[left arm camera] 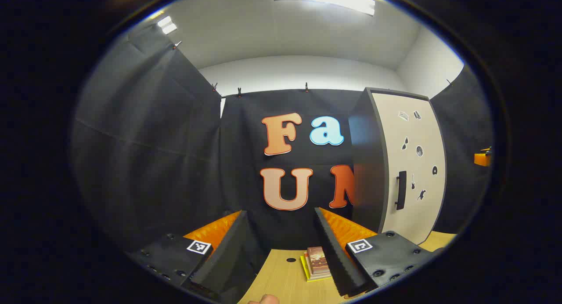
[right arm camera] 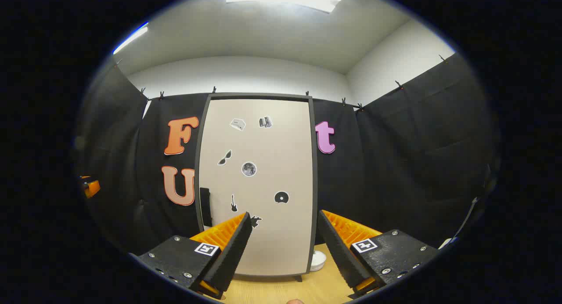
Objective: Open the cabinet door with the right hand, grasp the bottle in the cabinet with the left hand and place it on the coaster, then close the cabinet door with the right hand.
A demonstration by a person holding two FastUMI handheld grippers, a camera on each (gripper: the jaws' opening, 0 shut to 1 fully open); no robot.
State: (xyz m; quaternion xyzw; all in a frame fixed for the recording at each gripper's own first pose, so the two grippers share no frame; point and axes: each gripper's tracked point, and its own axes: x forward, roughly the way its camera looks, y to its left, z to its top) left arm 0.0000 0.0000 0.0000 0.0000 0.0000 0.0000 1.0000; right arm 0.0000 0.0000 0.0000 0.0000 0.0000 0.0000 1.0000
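Cabinet door [right arm camera: 257,185] flush shut, seemingly untouched

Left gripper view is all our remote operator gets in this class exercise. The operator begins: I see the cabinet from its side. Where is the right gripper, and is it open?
Observer: The right gripper faces the cabinet door head-on, with its fingers apart and holding nothing.
Operator: Is it on the handle?
Observer: No. The handle sits at the door's left edge, left of the gripper's fingers and untouched.
Operator: Anything past the door's far edge?
Observer: A white round object, possibly the coaster, lies on the table by the door's lower right corner.
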